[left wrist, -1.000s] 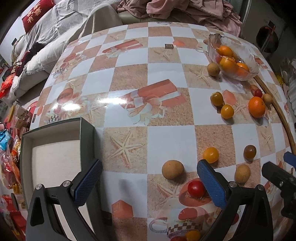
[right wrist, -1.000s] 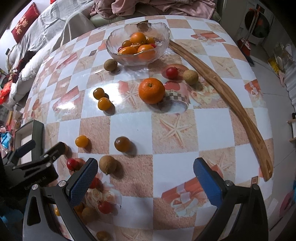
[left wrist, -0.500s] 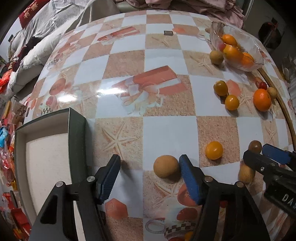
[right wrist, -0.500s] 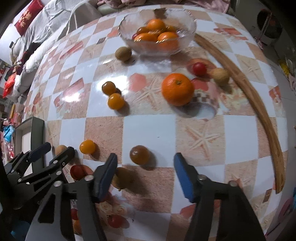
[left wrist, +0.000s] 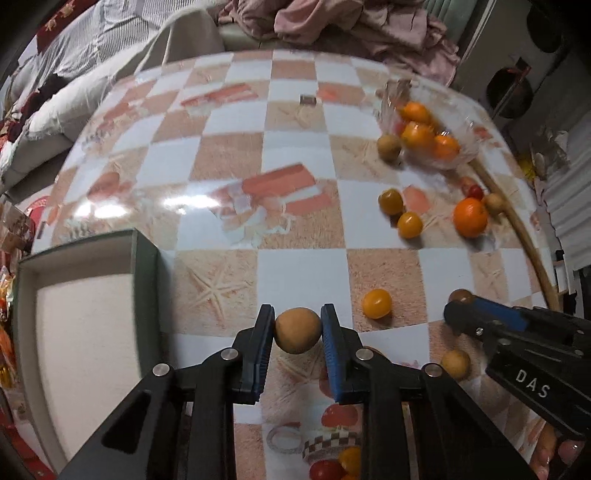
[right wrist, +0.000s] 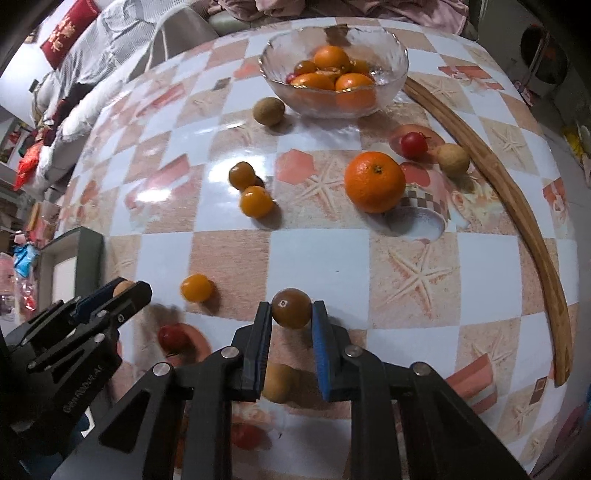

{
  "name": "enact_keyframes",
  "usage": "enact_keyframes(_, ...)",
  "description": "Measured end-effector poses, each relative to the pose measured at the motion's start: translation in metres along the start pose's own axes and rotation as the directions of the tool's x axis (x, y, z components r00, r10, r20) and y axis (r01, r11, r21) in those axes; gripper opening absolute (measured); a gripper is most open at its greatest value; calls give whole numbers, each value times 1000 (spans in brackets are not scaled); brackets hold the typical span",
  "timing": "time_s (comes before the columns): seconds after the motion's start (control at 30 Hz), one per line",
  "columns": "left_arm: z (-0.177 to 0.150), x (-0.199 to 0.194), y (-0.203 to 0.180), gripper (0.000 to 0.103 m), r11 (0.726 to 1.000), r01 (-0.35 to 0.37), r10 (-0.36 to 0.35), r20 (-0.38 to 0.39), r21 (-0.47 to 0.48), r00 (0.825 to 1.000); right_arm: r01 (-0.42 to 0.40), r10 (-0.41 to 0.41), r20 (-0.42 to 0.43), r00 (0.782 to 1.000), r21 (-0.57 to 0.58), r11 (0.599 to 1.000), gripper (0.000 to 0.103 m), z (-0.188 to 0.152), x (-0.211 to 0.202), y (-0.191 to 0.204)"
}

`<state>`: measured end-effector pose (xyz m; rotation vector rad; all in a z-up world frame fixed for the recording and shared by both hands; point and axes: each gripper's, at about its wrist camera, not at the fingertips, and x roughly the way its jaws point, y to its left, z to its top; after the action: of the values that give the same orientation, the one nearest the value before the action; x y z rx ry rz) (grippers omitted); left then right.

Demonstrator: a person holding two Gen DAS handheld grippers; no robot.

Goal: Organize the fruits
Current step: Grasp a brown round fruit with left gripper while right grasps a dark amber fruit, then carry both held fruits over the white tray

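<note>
Left gripper [left wrist: 297,329] jaws are closing on a round tan fruit [left wrist: 297,331]; a brownish round tomato [right wrist: 291,308] is clamped by the right gripper [right wrist: 291,320].

A sofa [left wrist: 92,74] with a red cushion [right wrist: 70,33] stands behind the checkered table [left wrist: 295,229].

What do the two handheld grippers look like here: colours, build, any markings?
Both match: the left gripper and right gripper have black angular plastic frames with triangular cut-outs, silver round bolt heads at the joints, and flat ribbed blue pads lining the fingers. White lettering reading "DAS" shows on the right gripper's side in the left wrist view. No cables or sleeves are visible.
</note>
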<state>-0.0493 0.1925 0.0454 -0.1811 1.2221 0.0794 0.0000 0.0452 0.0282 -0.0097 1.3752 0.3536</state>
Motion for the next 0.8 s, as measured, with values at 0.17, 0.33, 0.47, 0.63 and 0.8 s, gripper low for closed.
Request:
enact_keyframes(0.17, 4, -22, 22, 27, 1000, 4, -3, 26, -28, 1000, -36, 36, 11, 999, -23, 999, 23, -1, -12, 13)
enact_keyframes(0.33, 1, -38, 48, 27, 999, -13, 15, 51, -42, 999, -57, 58, 19, 998, -59, 997, 23, 2, -20, 39)
enact_keyframes(0.47, -7, -51, 74, 27, 996, -54, 59, 72, -67, 996, -72, 75, 19, 997, -107, 992, 23, 4, -22, 68)
enact_keyframes(0.63, -22, -60, 113, 27, 990, -109, 116, 75, -93, 990, -96, 99, 4, 995, -176, 980, 23, 3, -19, 113)
enact_keyframes(0.8, -38, -62, 157, 27, 975, -155, 165, 50, -162, 985, -128, 127, -17, 992, -245, 961, 23, 2, -12, 162)
